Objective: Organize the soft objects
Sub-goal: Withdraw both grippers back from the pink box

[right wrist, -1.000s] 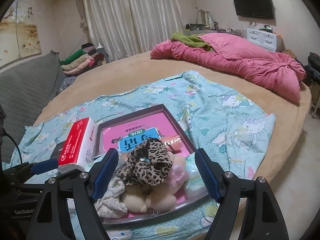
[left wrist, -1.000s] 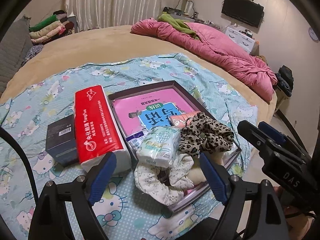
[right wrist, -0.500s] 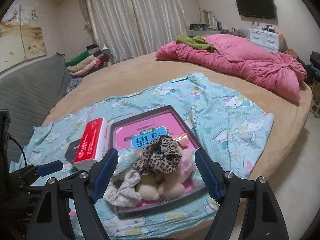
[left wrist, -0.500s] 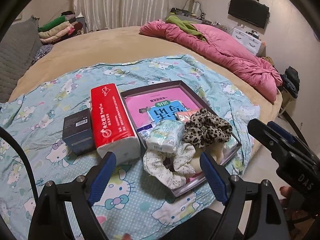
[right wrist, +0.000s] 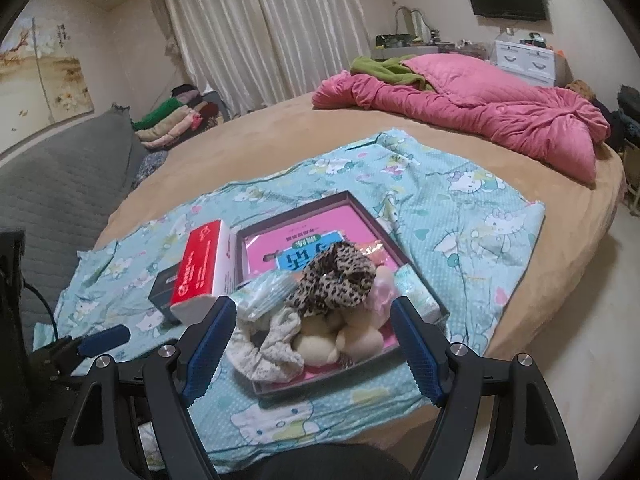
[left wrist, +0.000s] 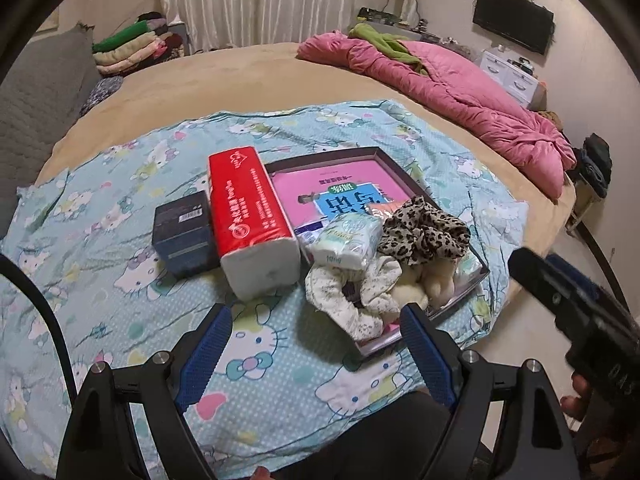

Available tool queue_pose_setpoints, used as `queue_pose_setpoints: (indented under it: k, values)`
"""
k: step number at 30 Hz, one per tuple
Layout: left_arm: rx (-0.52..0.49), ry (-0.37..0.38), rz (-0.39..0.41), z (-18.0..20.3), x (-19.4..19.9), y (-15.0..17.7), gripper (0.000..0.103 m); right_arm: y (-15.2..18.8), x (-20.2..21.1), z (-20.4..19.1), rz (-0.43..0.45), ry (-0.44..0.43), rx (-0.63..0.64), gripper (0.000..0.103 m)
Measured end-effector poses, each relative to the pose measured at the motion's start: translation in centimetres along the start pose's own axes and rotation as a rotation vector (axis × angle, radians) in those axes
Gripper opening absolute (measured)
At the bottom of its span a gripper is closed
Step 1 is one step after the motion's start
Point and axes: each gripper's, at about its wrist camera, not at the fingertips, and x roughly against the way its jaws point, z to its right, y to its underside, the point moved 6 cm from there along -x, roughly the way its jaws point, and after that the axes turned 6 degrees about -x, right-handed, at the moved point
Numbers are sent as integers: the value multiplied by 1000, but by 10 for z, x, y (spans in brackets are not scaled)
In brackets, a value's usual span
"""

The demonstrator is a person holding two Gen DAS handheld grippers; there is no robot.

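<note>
Both claws gape empty — left gripper (left wrist: 316, 350), right gripper (right wrist: 312, 342). Just ahead, in the dark shallow tray (right wrist: 438, 309), lies the leopard-print fabric scrunchie (right wrist: 334, 276) — light and squashy, probably best pinched across its bunched ring.

Both tilt downward with blue pads spread wide and empty — left hand-held gripper (left wrist: 316, 350), right hand-held gripper (right wrist: 310, 342).

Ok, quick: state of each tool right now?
Left tool: open, holding nothing.
Right tool: open, holding nothing.
</note>
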Motion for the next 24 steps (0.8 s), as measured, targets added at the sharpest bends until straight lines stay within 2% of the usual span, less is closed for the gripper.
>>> queue_pose_setpoints:
  k: [14, 24]
  values:
    - [-9, -20, -19, 3, 10, 29, 85, 31, 9, -1, -51, 29, 16, 81]
    - [18, -32, -41, -3, 13, 43, 85, 41, 13, -1, -38, 42, 34, 81]
